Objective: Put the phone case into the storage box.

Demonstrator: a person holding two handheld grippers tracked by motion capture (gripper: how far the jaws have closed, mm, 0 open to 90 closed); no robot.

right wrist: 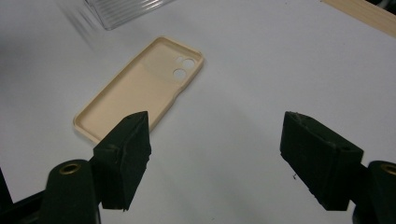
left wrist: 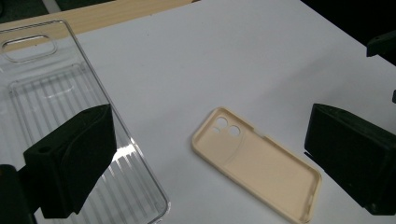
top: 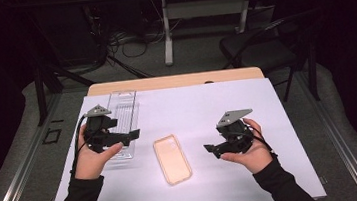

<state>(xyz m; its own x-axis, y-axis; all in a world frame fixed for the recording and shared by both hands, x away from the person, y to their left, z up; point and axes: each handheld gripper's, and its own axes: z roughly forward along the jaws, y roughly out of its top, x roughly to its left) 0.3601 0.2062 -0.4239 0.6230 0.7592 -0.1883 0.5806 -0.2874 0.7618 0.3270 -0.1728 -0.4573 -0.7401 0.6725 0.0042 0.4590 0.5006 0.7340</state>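
A person works at a white tabletop (top: 247, 103) with a hand-held gripper in each hand, and two phone cases lie between them untouched. The beige phone case (top: 172, 158) lies open side up near the middle of the tabletop, a little toward the person's edge, its camera holes at the far end. The clear ribbed phone case (top: 122, 117) lies flat toward the far left corner, well apart from the beige one. The left hand-held gripper (top: 133, 135) hangs over the near end of the clear case with its jaws spread and nothing between them; in the left gripper view one jaw stands above the ribbed plastic and the other out beyond the beige case. The right hand-held gripper (top: 210, 149) hovers just right of the beige case, pointing toward it, its jaws also parted and empty, with bare tabletop between them. Judging by this, the job is barely begun: neither case is gripped or lifted, and the picking up, with whatever follows, is all still left, the beige case looking the likelier first target.
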